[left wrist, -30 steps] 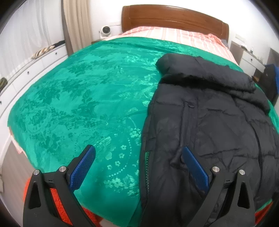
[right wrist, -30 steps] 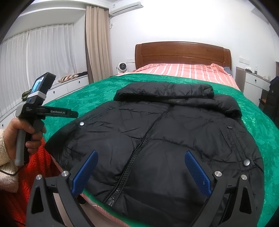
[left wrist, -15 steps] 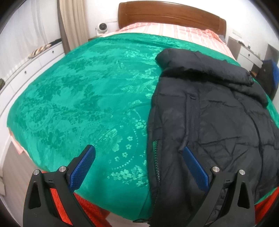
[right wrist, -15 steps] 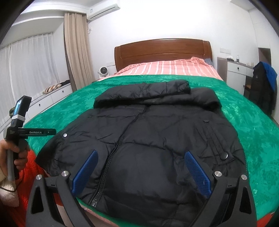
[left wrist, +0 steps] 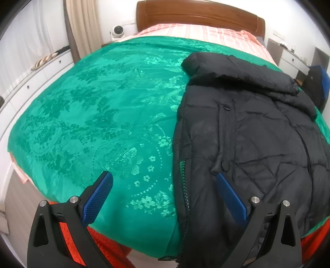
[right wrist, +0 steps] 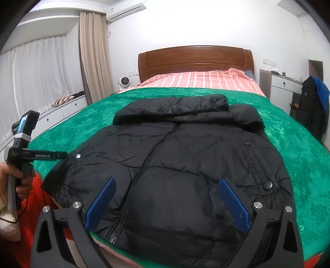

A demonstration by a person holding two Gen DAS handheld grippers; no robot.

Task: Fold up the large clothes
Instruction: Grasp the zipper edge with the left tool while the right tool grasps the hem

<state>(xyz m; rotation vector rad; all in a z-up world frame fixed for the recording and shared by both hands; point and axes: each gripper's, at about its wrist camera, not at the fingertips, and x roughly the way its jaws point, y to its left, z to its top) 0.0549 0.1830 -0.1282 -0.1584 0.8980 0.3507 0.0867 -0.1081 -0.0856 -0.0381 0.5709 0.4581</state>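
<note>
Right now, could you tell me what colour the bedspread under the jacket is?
Green, with a floral pattern; the bedspread shows best in the left wrist view.

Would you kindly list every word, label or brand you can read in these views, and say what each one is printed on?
"GenRobot.AI": white print on the black side bar of the left tool, seen from the right wrist view.
Small logo on the dark coat hanging by the dresser: too small to read.
Air conditioner on the wall: markings too blurred to read.
Black jacket on the bed: no readable text.

Left claw [left wrist: 163, 181] gapes over black jacket [left wrist: 247, 134] edge on green bedspread [left wrist: 92, 107].
</note>
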